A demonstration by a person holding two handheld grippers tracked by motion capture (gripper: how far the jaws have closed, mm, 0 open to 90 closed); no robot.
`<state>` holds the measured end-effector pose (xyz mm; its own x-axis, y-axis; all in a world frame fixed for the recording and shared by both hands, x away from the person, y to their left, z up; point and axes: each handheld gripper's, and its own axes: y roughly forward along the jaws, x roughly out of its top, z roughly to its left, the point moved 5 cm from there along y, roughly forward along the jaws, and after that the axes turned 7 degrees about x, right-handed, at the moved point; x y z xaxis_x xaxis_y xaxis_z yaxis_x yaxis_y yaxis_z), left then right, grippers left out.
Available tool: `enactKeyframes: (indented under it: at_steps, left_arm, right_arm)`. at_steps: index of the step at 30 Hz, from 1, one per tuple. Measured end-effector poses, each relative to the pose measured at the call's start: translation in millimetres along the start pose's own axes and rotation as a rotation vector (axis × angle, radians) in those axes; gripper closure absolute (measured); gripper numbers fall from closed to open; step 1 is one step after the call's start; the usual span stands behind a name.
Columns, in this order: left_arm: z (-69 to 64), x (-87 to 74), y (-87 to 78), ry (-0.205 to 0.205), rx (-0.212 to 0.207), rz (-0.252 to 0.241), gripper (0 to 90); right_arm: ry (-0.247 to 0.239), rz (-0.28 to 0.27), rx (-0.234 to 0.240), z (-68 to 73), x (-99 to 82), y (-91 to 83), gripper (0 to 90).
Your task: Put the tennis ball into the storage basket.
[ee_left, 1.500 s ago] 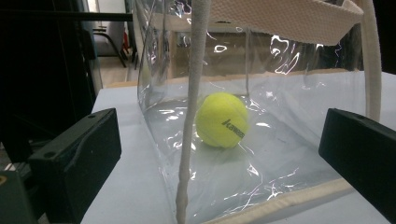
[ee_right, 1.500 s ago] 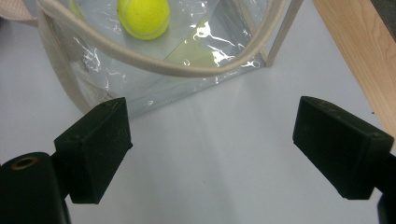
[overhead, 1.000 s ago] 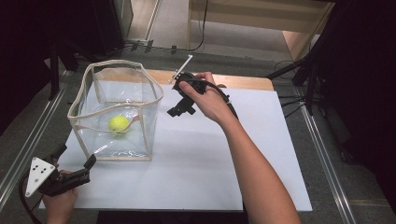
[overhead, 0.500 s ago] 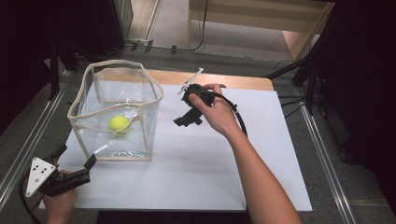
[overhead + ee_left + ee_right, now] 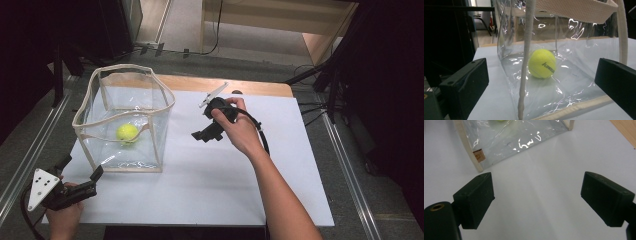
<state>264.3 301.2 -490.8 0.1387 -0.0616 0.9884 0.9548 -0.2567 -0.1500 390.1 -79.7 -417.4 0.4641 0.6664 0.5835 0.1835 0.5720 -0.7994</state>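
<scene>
A clear plastic bag (image 5: 120,66) with cream trim stands open at the left of the white board (image 5: 210,190). A yellow-green tennis ball (image 5: 127,132) lies on its bottom. My left gripper (image 5: 82,166) rests at the board's near left corner, open, pointing at the bag's near corner. In the left gripper view the ball (image 5: 542,63) shows through the bag's wall (image 5: 579,10) between the wide-apart jaws of the left gripper (image 5: 541,85). My right gripper (image 5: 207,136) hovers right of the bag, open and with nothing in it. The right gripper (image 5: 539,195) looks down on bare board beside the bag (image 5: 506,140).
A wooden strip (image 5: 240,86) runs along the board's far edge. Metal rails (image 5: 345,165) flank the table on both sides. Cables and dark stands (image 5: 330,70) sit behind and to the right. Open board lies between the bag and the right edge.
My right gripper has drawn away from the bag's rim, moving right and toward the near side. The left gripper, the bag and the ball have stayed put.
</scene>
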Motion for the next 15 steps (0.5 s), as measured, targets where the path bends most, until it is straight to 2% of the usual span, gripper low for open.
enactKeyframes:
  at_steps: [15]
  left_arm:
    - [-0.7,0.0,0.1,0.003,0.0,0.0,0.0]
  right_arm:
    - [0.052,-0.033,-0.017,-0.9,-41.6,1.9,10.4]
